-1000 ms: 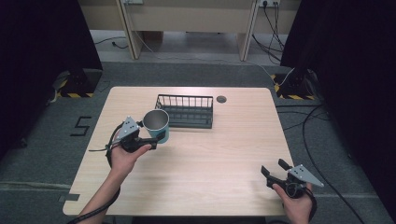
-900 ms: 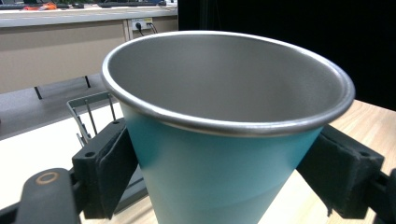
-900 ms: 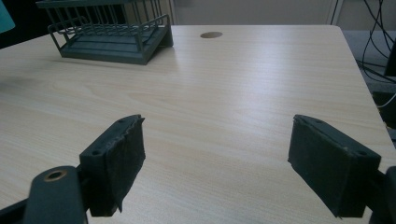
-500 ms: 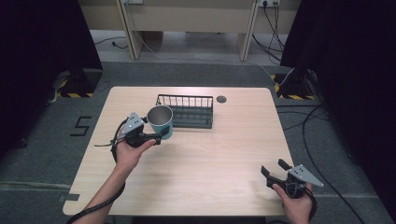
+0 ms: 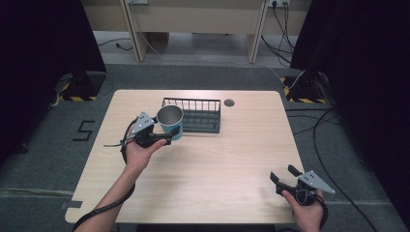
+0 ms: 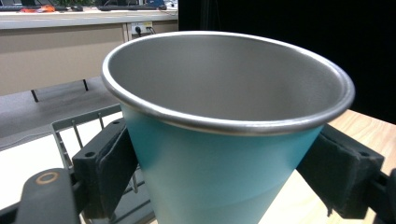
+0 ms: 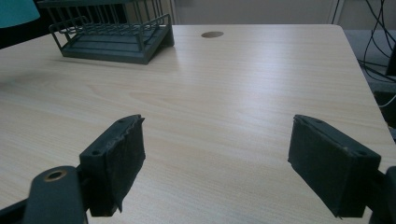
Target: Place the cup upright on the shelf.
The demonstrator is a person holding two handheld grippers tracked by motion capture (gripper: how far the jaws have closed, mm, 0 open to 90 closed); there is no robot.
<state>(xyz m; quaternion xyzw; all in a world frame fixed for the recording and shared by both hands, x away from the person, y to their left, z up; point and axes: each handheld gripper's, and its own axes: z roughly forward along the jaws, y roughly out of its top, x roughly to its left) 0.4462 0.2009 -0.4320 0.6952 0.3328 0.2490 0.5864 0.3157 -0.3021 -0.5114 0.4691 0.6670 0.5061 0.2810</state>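
You are at a pale wooden table (image 5: 208, 164) on a grey carpeted floor (image 5: 43, 159), with dark curtains to either side and a wooden counter along the far wall. Your left gripper (image 5: 167, 138) has its two jaws clamped on a teal cup (image 5: 170, 122) with a bare metal inside and a rolled metal rim; in the left gripper view the black pads (image 6: 112, 165) press against the cup's (image 6: 219, 154) sides low on its wall, one on each side, and the cup stands upright between them, mouth open upward. Your left hand (image 5: 140, 152) grips the tool from below, the forearm coming in from the bottom edge, and a cable loops off the gripper toward the left. The cup sits just at the near left corner of a dark wire rack (image 5: 196, 116) that stands toward the far middle of the table; whether the cup's base touches the tabletop cannot be told. Beyond the rack, a small round dark hole (image 5: 229, 102) is set into the tabletop near the far edge. Your right gripper (image 5: 284, 175) is well apart from all this, at the near right corner of the table, held in your right hand (image 5: 307, 212); its jaws stand wide apart with nothing between them, and the right gripper view looks across bare wood toward the rack (image 7: 109, 37) at its upper left.
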